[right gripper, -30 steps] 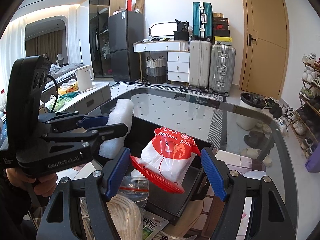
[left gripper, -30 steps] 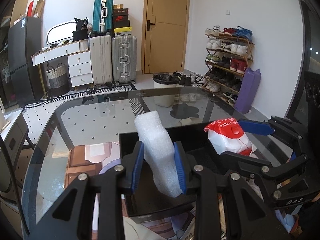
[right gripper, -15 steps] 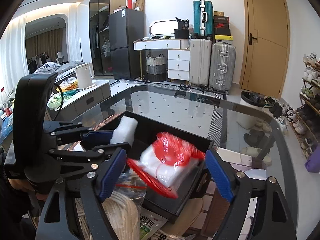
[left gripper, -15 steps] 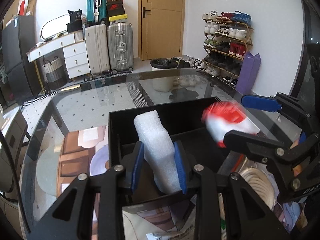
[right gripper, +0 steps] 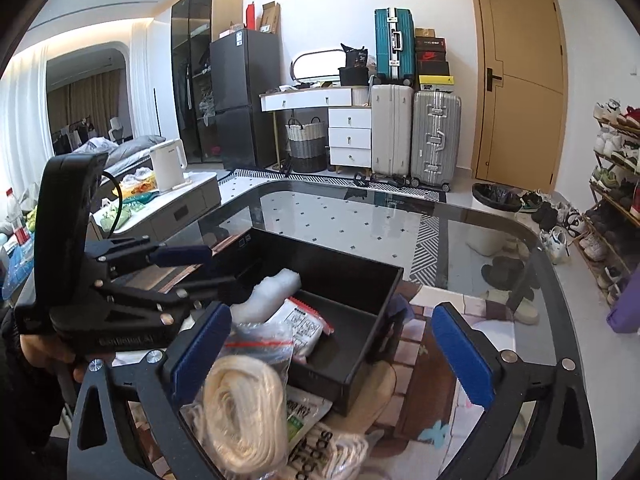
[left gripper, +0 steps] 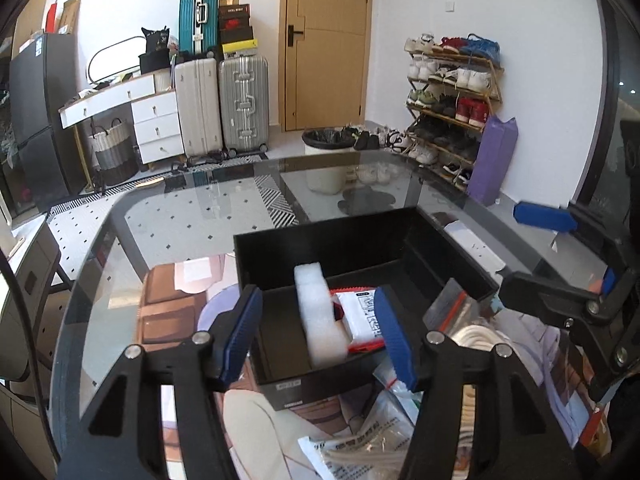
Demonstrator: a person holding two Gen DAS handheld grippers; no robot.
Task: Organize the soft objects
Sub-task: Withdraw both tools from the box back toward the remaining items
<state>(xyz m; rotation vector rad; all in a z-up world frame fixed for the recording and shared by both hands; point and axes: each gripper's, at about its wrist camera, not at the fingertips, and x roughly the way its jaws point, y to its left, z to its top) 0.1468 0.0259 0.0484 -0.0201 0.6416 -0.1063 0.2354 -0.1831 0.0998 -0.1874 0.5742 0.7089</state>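
foam block (left gripper: 318,312) in black box (left gripper: 320,248) | left hand-held gripper (left gripper: 320,334) opening, astride, untouched | right hand-held gripper (right gripper: 332,344) opening, empty

A second ago the left tool (left gripper: 320,336) pinched the white foam block (left gripper: 318,316) above the black box (left gripper: 360,240); now its jaws are opening and the block lies inside the box. The right tool (right gripper: 332,344) held the red-and-white packet (right gripper: 300,324); its jaws are opening too, and the packet rests in the box, touching the foam.
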